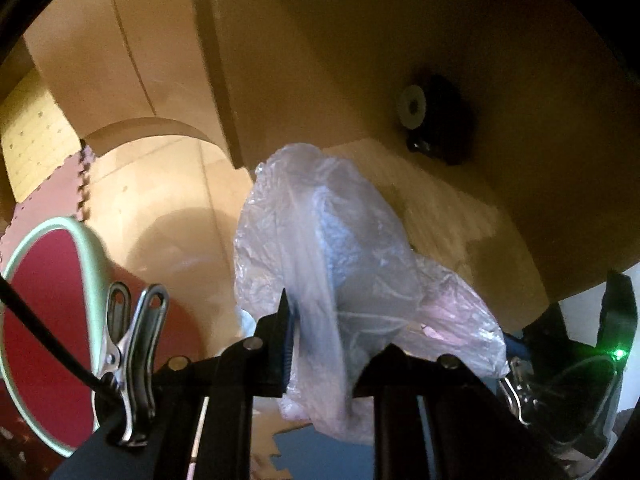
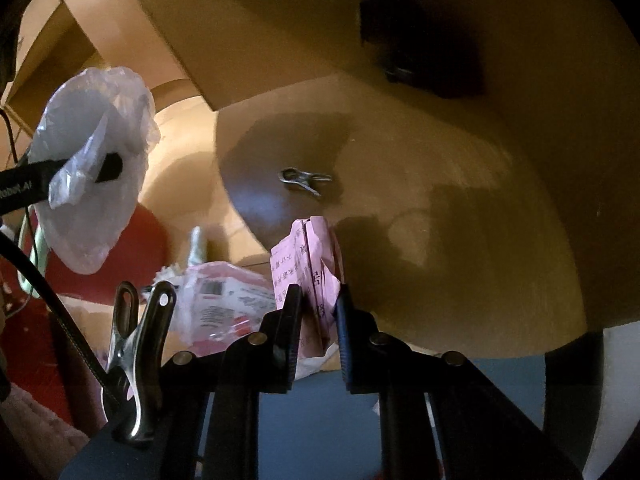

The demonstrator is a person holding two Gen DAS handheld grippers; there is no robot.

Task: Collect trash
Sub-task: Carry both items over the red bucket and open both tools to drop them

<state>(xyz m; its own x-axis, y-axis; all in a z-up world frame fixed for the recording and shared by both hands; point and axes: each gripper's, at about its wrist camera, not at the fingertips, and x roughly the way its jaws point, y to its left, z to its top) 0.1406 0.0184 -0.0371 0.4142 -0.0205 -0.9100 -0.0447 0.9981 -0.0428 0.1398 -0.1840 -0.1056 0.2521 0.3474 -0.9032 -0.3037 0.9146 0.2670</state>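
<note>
Fingers (image 2: 294, 312) pinching pink paper (image 2: 314, 264), L gripper (image 1: 320, 344) apparently bag (image 1: 320, 240)

Am counting, both views together:

- My grippers: two, left gripper (image 1: 320, 344) and right gripper (image 2: 318, 320).
- Clear plastic bag (image 1: 320, 240): one.
- Pink printed paper (image 2: 310, 264): one.
- Crumpled printed wrapper (image 2: 224, 300): one, lying near table edge.
- Loose metal clip (image 2: 306, 180): one, lying on round table (image 2: 460, 240).
- Am seeing one pale green hoop (image 1: 90, 248).
</note>
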